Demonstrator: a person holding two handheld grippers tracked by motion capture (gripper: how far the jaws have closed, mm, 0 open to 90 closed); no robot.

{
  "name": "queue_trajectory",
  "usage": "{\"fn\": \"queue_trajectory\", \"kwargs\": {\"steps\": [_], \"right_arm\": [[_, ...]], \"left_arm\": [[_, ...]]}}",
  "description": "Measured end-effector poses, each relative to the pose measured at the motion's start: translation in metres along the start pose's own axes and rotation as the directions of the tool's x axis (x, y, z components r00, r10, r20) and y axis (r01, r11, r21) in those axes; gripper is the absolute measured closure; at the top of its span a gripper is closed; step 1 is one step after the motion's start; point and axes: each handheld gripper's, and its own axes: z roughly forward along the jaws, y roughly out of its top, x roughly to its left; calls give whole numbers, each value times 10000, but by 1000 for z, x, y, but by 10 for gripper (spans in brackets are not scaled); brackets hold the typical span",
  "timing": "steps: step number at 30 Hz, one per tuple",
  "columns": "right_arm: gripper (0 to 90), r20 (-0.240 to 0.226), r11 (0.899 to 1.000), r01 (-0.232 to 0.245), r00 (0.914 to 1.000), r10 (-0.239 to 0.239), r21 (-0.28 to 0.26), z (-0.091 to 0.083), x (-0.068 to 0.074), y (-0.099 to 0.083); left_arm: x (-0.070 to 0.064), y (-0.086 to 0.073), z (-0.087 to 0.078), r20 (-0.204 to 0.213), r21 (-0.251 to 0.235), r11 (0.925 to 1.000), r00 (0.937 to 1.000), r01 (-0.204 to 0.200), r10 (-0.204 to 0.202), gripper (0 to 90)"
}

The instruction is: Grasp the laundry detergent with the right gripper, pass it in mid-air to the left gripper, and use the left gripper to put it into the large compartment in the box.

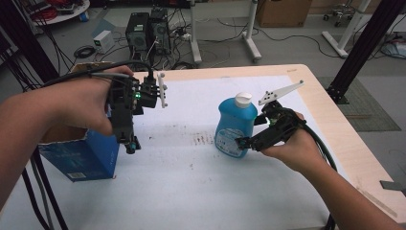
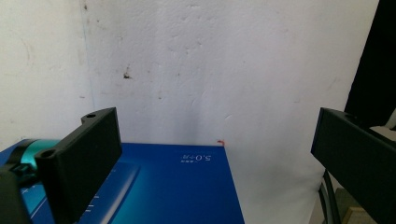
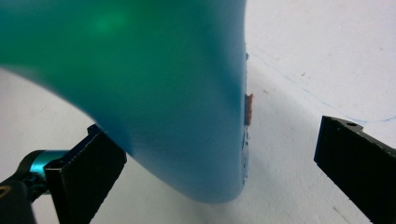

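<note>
The right tool (image 1: 242, 142) has its jaws spread wide around the base of the blue bottle (image 1: 234, 125), which stands upright right of centre on the desk (image 1: 191, 191), probably lined up for a low, steady grip. The left tool (image 1: 131, 146) hangs with its jaws apart, pointing down beside the blue box (image 1: 81, 155) at the desk's left edge, seemingly waiting its turn.
</note>
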Motion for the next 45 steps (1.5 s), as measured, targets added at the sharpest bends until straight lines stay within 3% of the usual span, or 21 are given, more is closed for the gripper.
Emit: {"fn": "queue_trajectory", "kwargs": {"steps": [22, 35, 45], "right_arm": [[20, -200, 9918, -67, 9998, 42, -1276, 17, 4, -4], [121, -130, 9797, -282, 9996, 261, -1986, 19, 3, -10], [149, -45, 9787, -157, 9999, 151, -2046, 21, 4, -11]], "left_arm": [[1, 5, 4, 124, 166, 9999, 9999, -37, 35, 17], [3, 4, 6, 178, 260, 9997, 9998, -4, -1, 17], [2, 5, 7, 173, 213, 9998, 9998, 2, -6, 17]]}}
